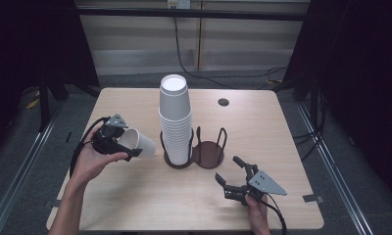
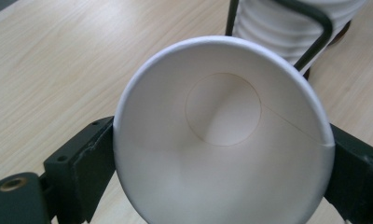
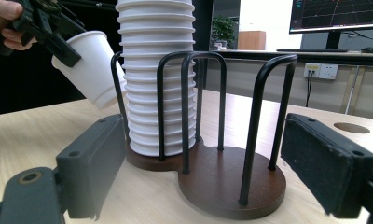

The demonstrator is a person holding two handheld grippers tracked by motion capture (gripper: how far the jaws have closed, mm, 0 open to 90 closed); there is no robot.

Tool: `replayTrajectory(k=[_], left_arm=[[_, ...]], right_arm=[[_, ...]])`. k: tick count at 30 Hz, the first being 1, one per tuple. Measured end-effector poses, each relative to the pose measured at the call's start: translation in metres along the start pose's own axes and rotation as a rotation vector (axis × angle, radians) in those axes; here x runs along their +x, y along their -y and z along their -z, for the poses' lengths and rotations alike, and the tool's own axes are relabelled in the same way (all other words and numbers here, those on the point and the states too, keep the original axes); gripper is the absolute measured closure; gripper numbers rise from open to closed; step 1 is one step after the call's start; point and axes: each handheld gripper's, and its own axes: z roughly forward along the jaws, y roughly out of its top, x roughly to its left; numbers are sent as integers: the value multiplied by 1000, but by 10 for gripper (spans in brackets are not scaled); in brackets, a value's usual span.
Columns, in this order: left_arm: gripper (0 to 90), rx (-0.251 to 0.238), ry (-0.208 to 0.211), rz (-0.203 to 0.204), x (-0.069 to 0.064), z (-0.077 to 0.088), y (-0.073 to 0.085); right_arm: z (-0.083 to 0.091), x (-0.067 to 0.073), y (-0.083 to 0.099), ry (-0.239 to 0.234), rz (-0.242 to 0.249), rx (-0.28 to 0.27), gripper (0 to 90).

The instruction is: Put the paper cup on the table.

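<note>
My left gripper (image 1: 130, 147) is shut on a white paper cup (image 1: 139, 142), which it holds tilted above the table at the left, its bottom turned toward the stack. In the left gripper view the cup's mouth (image 2: 222, 135) faces the camera, pinched at the rim between both jaws. A tall stack of white cups (image 1: 175, 120) stands in the left bay of a dark wooden holder (image 1: 208, 152) with black wire hoops. Its right bay (image 3: 231, 179) is bare. My right gripper (image 1: 231, 171) rests open near the front right and faces the holder.
The light wooden table (image 1: 135, 196) has a round cable hole (image 1: 223, 102) at the back right. Cables hang over the wall behind. Dark floor borders the table on both sides. A desk with a monitor (image 3: 336, 16) stands far behind the holder.
</note>
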Motion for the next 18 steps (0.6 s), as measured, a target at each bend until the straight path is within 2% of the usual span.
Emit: replayTrajectory(k=[1,5,7,9,14,16,18], left_arm=[[89,22,-19,-3,1,-1,-1],[87,70,-38,6,3,-5,-3],[87,77,-39,9,3,-7,-3],[87,106,-12,5,5,-10,-5],[84,153,-20,18,9,-18,-8],[84,168,-10,16,8,-21,-8],[84,194,-20,-1,10,-25,-9]], right_arm=[[0,0,0,2,0,-1,134],[0,0,0,1,0,-1,135],[0,0,0,2,0,-1,134],[0,0,0,2,0,-1,134],[0,0,0,1,1,-1,134],[0,0,0,0,0,0,138],[0,0,0,-2,0,-1,139]])
